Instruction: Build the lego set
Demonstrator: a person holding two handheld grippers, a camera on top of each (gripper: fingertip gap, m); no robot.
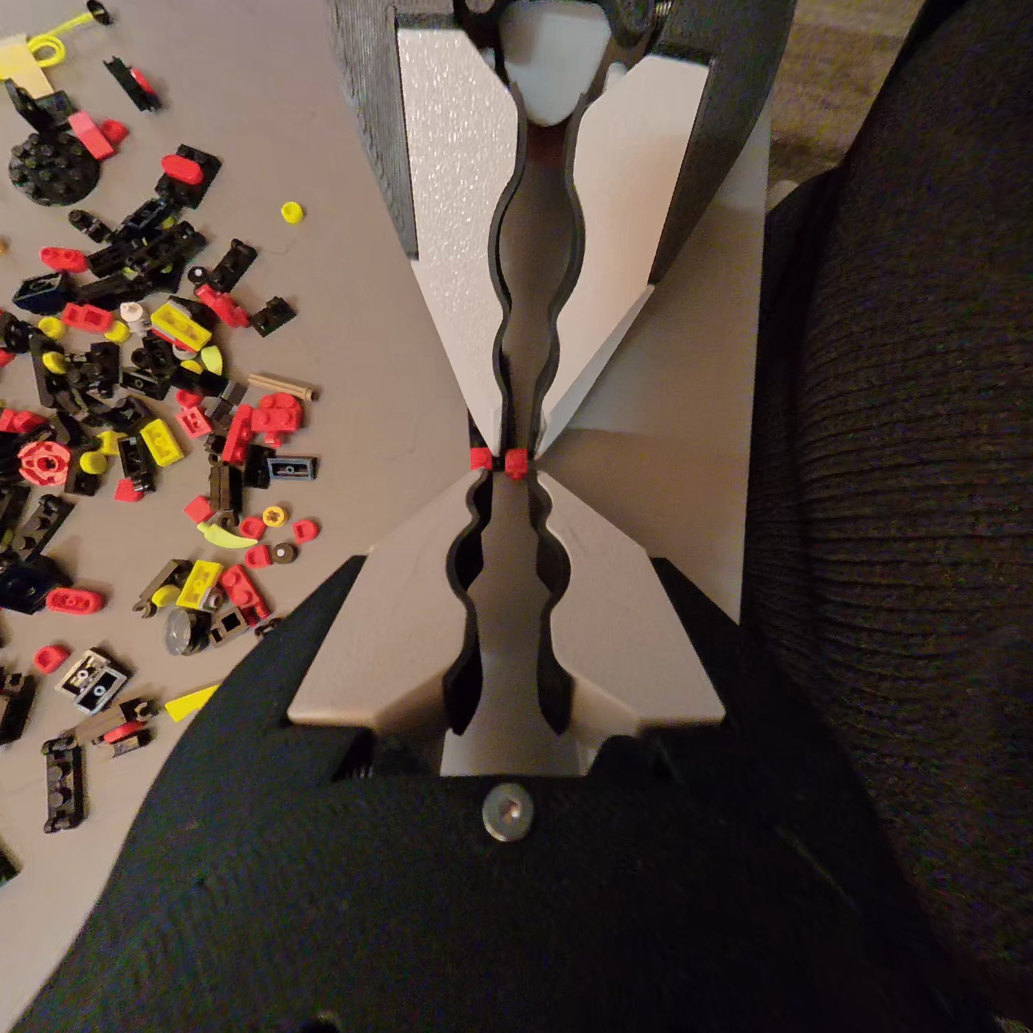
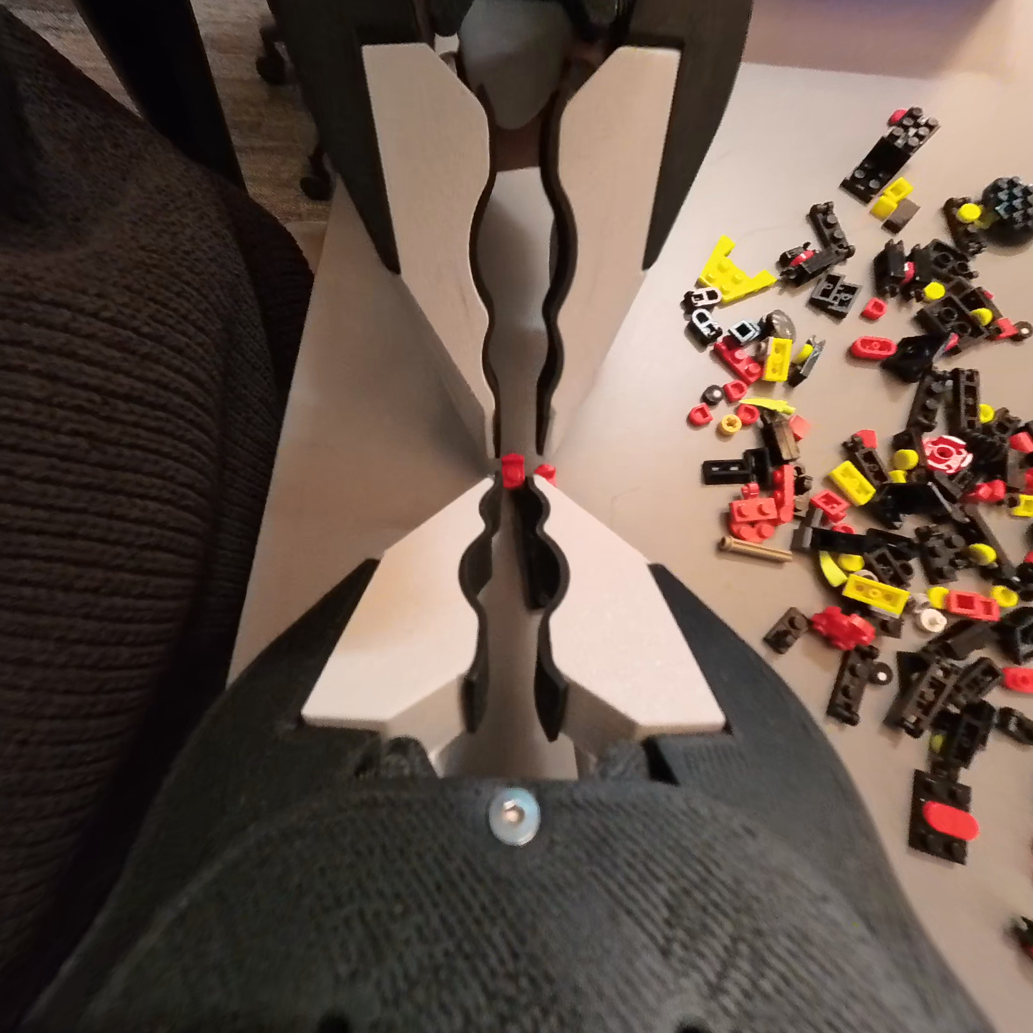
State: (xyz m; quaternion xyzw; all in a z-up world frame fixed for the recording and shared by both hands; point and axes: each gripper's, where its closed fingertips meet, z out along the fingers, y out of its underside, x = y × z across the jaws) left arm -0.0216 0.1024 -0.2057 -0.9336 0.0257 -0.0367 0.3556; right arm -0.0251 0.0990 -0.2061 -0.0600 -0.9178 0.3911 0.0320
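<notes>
Bench (image 1: 346,313): pale grey, matte, under warm dim light; beyond its edge, a dark knitted fabric (image 1: 905,503) and patterned floor.

Loose lego pieces (image 1: 140,391): black, red and yellow, scattered across the bench — no container in view.

Left tool (image 1: 506,475) and right tool (image 2: 517,483): tip to tip above the bench near its edge, each narrowed onto a small red piece (image 1: 515,463); exactly how the red parts join is unclear.

Open bench lies between tools and pile.
</notes>
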